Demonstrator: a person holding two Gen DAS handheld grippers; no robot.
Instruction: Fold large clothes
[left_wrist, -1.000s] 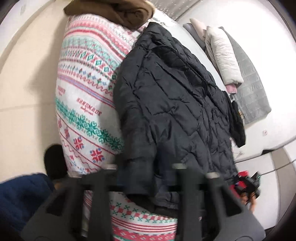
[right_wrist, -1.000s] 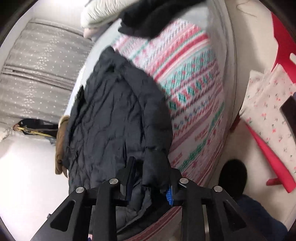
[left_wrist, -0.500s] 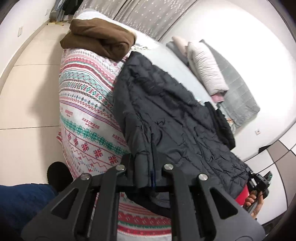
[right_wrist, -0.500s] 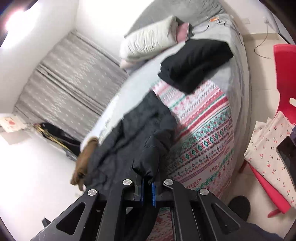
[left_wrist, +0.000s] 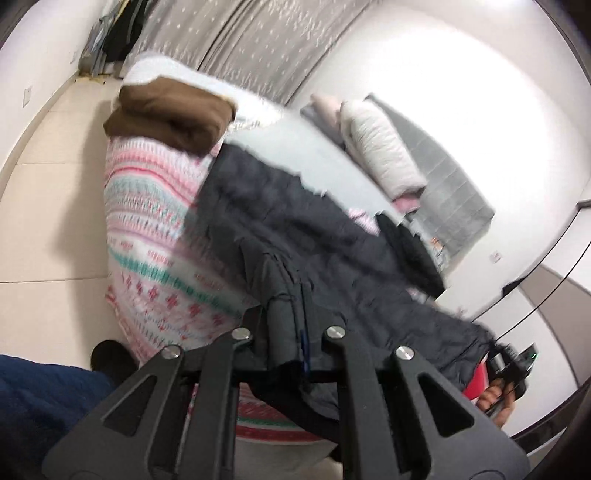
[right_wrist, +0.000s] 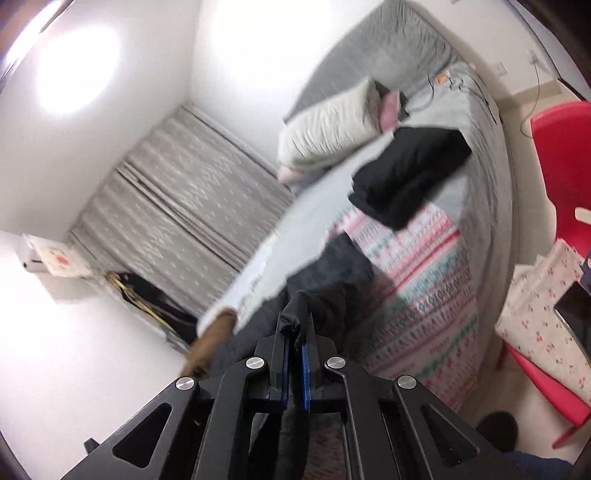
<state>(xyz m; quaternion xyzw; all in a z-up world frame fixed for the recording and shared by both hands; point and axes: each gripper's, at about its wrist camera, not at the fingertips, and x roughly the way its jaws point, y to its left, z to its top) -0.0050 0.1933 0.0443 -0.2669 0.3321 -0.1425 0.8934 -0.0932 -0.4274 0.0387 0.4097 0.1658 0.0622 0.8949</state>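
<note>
A large dark quilted jacket (left_wrist: 295, 236) lies across the patterned blanket (left_wrist: 147, 221) on the bed, its near hem lifted. My left gripper (left_wrist: 286, 343) is shut on the jacket's hem edge. My right gripper (right_wrist: 293, 347) is shut on another part of the jacket's hem (right_wrist: 295, 321), and the jacket (right_wrist: 332, 273) stretches away from it over the bed. The right gripper and the hand holding it show at the lower right of the left wrist view (left_wrist: 506, 373). Both views are blurred.
A folded brown garment (left_wrist: 170, 114) lies at the far corner of the bed. A folded black garment (right_wrist: 410, 173) and a white pillow (right_wrist: 332, 129) lie near the head. A red chair (right_wrist: 561, 155) with cherry-print cloth (right_wrist: 539, 314) stands right of the bed. Grey curtains (right_wrist: 177, 206) hang behind.
Both grippers have closed on the jacket's hem and lifted it up from the bed edge. Both views now tilt up toward the room.
</note>
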